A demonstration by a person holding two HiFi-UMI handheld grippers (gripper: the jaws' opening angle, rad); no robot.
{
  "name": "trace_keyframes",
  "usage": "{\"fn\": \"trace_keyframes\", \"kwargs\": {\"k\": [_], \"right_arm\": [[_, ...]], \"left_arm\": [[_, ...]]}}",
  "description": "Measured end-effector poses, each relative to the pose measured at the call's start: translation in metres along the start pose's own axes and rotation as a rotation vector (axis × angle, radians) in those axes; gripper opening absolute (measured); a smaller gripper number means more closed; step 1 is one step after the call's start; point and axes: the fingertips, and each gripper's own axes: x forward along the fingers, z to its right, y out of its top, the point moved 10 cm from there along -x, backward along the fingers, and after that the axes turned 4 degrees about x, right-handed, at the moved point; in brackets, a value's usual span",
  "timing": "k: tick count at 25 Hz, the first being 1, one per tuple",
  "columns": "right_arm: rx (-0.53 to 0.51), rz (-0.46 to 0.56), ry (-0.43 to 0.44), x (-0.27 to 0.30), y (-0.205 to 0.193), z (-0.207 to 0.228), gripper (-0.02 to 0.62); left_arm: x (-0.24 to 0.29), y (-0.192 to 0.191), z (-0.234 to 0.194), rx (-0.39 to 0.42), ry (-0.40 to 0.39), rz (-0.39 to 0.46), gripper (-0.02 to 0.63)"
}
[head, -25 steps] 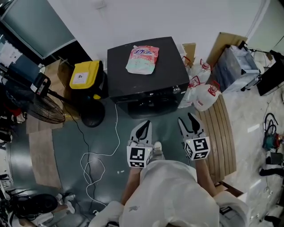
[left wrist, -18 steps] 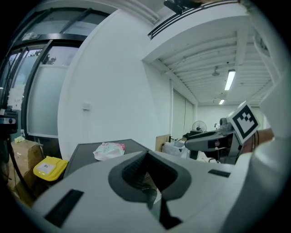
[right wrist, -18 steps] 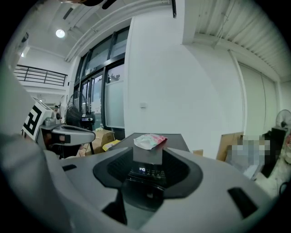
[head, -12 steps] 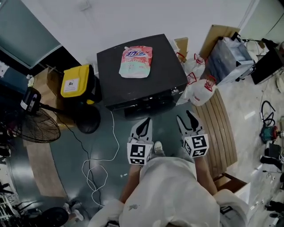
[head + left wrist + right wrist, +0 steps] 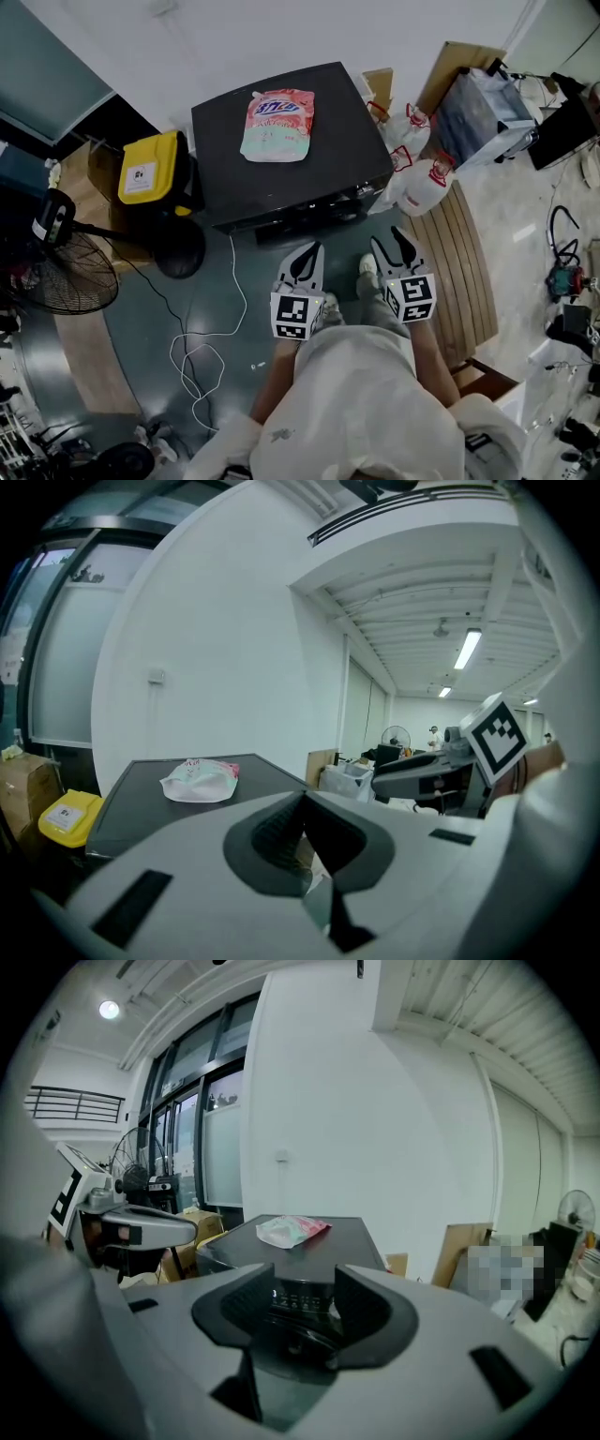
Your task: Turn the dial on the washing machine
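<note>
Facing the washing machine (image 5: 328, 141), left hand-held gripper (image 5: 313, 247) and right hand-held gripper (image 5: 401, 236) are clenched empty, dial indiscernible.

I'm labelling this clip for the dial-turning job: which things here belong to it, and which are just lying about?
Belongs: washing machine, left gripper, right gripper.
Lying about: pink pouch on the machine, yellow container, floor fan, white jugs, white cable.
</note>
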Motion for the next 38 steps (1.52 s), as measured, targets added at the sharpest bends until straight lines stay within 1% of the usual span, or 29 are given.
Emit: {"fn": "trace_keyframes", "kwargs": {"k": [4, 11, 19, 27, 34, 38], "right_arm": [[0.003, -0.027, 0.019, 0.014, -0.007, 0.014, 0.209], [0.02, -0.076, 0.067, 0.045, -0.017, 0.044, 0.209], [0.055, -0.14, 0.074, 0.079, -0.038, 0.071, 0.21], [0.1, -0.17, 0.09, 0.119, -0.051, 0.084, 0.215], [0.08, -0.21, 0.096, 0.15, -0.065, 0.087, 0.225], [0.071, -0.237, 0.101, 0.164, -0.073, 0.089, 0.242]], "left_arm": [[0.017, -0.009, 0.003, -0.022, 0.011, -0.023, 0.012], [0.049, -0.013, 0.007, -0.039, 0.068, -0.071, 0.012], [0.084, -0.029, 0.011, -0.056, 0.091, -0.138, 0.012], [0.114, -0.045, 0.011, -0.074, 0.101, -0.192, 0.012], [0.133, -0.061, 0.012, -0.094, 0.107, -0.245, 0.012], [0.141, -0.066, 0.011, -0.104, 0.114, -0.254, 0.012]]}}
